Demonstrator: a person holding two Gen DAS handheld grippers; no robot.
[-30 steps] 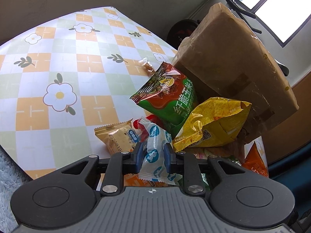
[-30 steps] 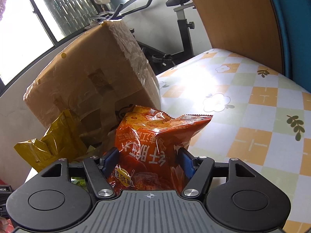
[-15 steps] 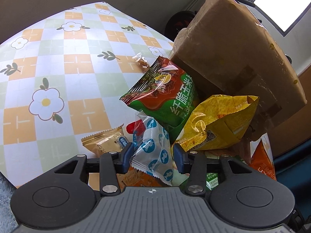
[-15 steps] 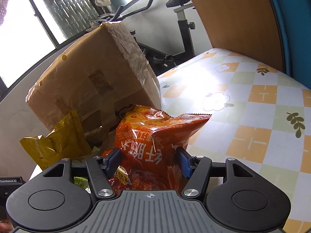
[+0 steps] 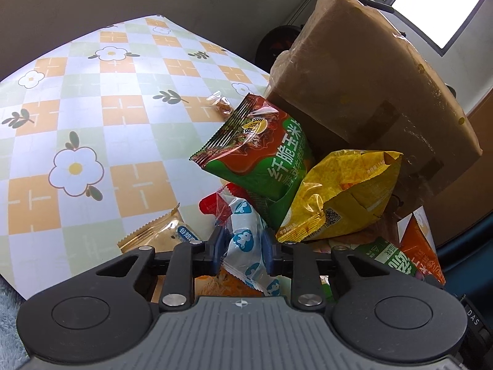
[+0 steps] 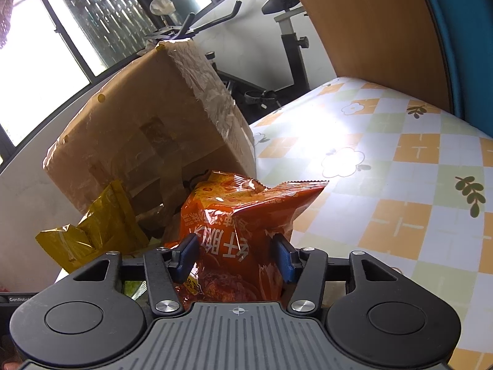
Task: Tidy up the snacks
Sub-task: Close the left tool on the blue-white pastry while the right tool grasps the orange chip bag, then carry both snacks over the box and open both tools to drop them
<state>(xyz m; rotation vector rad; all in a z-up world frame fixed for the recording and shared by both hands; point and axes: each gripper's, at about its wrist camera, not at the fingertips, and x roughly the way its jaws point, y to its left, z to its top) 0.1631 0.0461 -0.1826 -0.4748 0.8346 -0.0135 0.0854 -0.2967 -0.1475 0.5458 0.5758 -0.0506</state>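
Picking step: the left claw, just closing, pinches the white-blue packet in the snack pile beside the box, the right claw, also closing, squeezes the orange bag; next, lift both clear.

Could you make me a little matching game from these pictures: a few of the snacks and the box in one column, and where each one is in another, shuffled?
Things:
1. white-and-blue packet
2. orange bag
3. yellow bag
4. box

Places:
A. tipped over behind the snack pile
B. between the left tongs
C. leaning against the box, gripped by neither tongs
D. between the right tongs

Pairs: 1-B, 2-D, 3-C, 4-A
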